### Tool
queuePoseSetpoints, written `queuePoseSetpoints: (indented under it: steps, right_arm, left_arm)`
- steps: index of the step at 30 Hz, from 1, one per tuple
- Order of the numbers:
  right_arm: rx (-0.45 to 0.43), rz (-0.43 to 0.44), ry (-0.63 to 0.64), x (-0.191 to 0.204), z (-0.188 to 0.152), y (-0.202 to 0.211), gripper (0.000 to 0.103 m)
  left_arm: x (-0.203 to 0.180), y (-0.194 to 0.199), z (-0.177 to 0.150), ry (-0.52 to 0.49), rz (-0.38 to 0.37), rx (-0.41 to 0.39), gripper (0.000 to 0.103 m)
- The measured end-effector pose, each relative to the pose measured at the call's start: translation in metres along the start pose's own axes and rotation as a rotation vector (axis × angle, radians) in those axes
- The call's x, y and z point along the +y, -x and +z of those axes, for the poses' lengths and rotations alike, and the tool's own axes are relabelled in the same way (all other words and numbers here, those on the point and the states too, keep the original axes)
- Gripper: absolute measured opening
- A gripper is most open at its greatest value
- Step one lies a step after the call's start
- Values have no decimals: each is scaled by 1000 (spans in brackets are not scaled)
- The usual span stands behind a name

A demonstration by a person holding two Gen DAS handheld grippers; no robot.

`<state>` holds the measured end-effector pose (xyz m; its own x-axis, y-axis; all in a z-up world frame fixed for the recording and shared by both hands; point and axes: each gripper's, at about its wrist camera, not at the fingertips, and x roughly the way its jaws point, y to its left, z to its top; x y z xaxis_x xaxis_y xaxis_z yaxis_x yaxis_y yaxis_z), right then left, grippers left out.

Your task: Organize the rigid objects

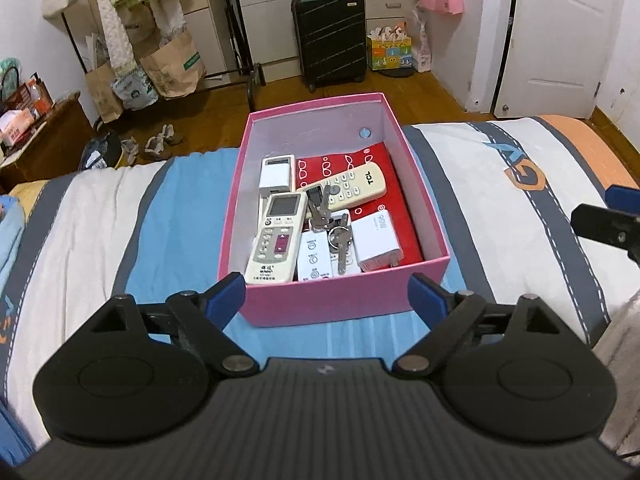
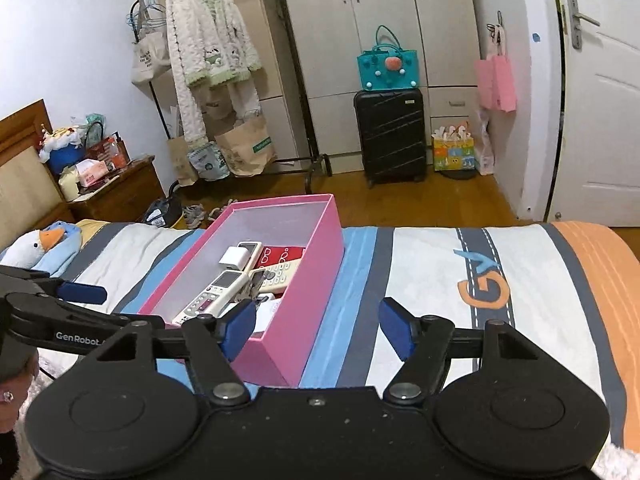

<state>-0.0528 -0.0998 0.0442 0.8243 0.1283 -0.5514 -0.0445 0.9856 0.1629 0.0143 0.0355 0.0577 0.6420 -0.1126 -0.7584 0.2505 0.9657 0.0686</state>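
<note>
- The left gripper (image 1: 326,294) stood released, its blue pads wide apart with nothing between them, hanging just short of the near wall of the pink box (image 1: 344,300).
- The right gripper (image 2: 318,328) was likewise spread and empty, off the box's right-hand near corner, over the striped bedcover (image 2: 432,280).
- The rigid things all lay inside the box: a white remote (image 1: 276,236) along the left wall, a TCL remote (image 1: 352,186) slanted across a red case (image 1: 396,216), a bunch of keys (image 1: 334,228) in the middle, a white charger (image 1: 376,242) by the near right corner, and another white adapter (image 1: 275,174) farther back.
- The pieces overlapped, so a reach for any one could have dragged the keys along or tipped a remote onto its neighbour.
- The keys would have been awkward: thin, loose on their ring, apt to slip from flat pads.
- The box sat on soft bedding close to the far edge of the bed. A push against its wall could have slid or tilted it toward the floor.
- With both grippers working near the same near wall, they could have knocked each other.
- No loose item was visible on the bedcover, so the sorting looked close to done.
</note>
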Motion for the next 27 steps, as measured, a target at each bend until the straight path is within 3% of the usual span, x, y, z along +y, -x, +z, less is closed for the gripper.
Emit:
queuePoseSetpoints:
  steps: [9, 11, 15, 27]
  right_arm:
    - [-35, -52, 65, 12, -10, 9, 78]
    - [-49, -70, 79, 15, -12, 11, 89]
    - [-114, -117, 91, 22, -14, 18, 103]
    - [-105, -165, 83, 24, -14, 18, 103]
  left_arm:
    - [-1, 4, -13, 25, 27, -8, 94]
    - [0, 4, -15, 31, 24, -9, 95]
    - [3, 5, -18, 63, 21, -12, 98]
    - [10, 0, -27, 123, 23, -31, 102]
